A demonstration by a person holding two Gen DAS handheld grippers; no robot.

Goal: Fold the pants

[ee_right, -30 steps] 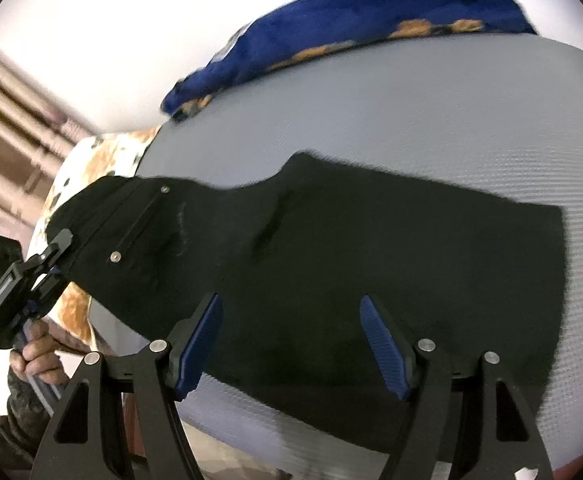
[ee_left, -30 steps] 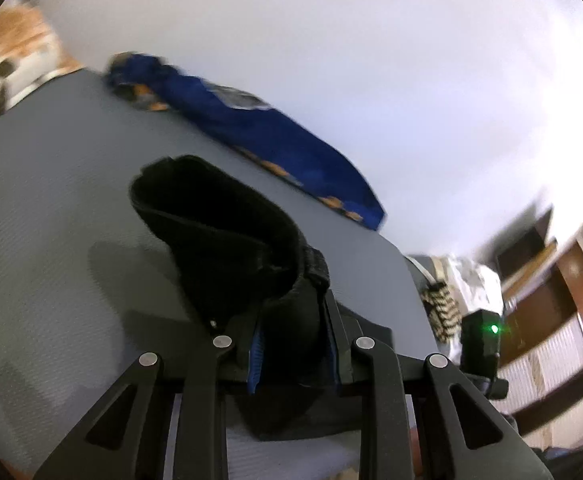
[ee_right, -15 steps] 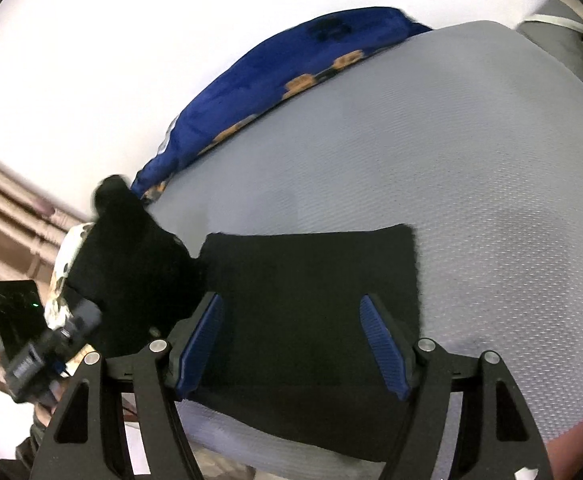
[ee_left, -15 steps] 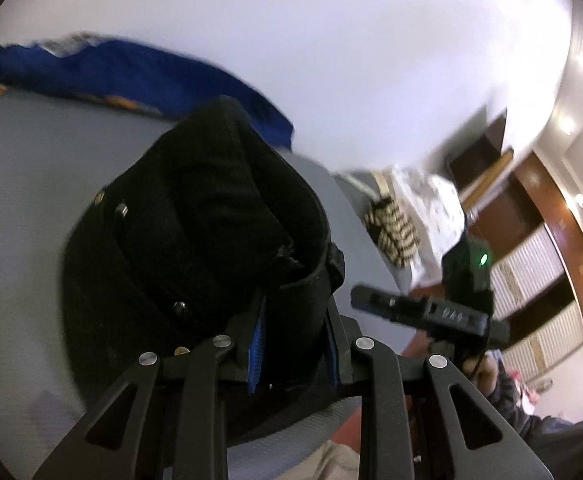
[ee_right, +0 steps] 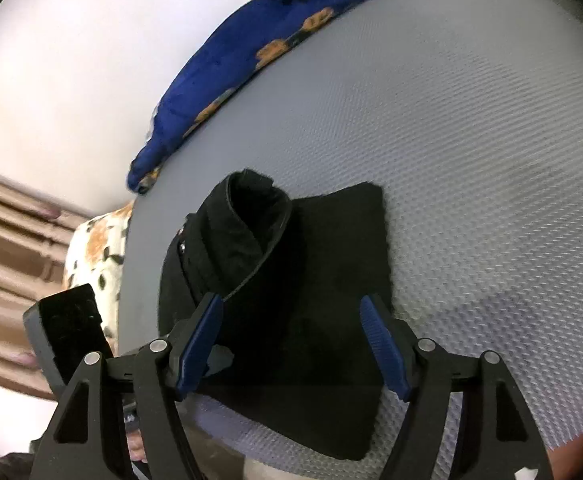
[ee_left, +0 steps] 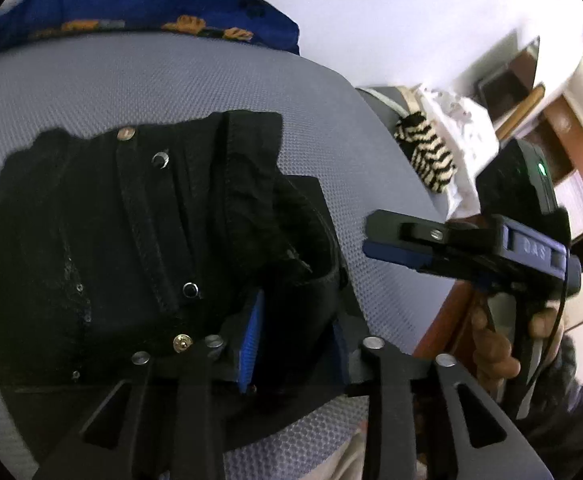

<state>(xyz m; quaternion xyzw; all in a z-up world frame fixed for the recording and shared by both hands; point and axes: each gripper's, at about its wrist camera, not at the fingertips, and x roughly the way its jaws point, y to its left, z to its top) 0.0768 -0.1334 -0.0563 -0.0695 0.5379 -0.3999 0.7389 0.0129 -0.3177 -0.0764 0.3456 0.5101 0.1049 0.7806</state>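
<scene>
The black pants (ee_left: pixel 139 240) are lying folded over on the grey mattress (ee_right: pixel 471 120), soft and floppy; the left hand-held gripper (ee_left: pixel 295 332) is loosening around their waistband, best grasped at that thick edge, while the right hand-held gripper (ee_right: pixel 291 340) is hovering released

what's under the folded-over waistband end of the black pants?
The black pants waistband end lies on their own flat lower layer, which rests on the grey textured mat. The layer beneath the fold is covered.

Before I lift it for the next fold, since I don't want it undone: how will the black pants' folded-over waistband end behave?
Probably floppy: the black pants sag and crease on the grey mesh surface. The waistband curls in a thick roll, so it looks stiffer and may spring open. Likely not slippery, given the textured mesh.
</scene>
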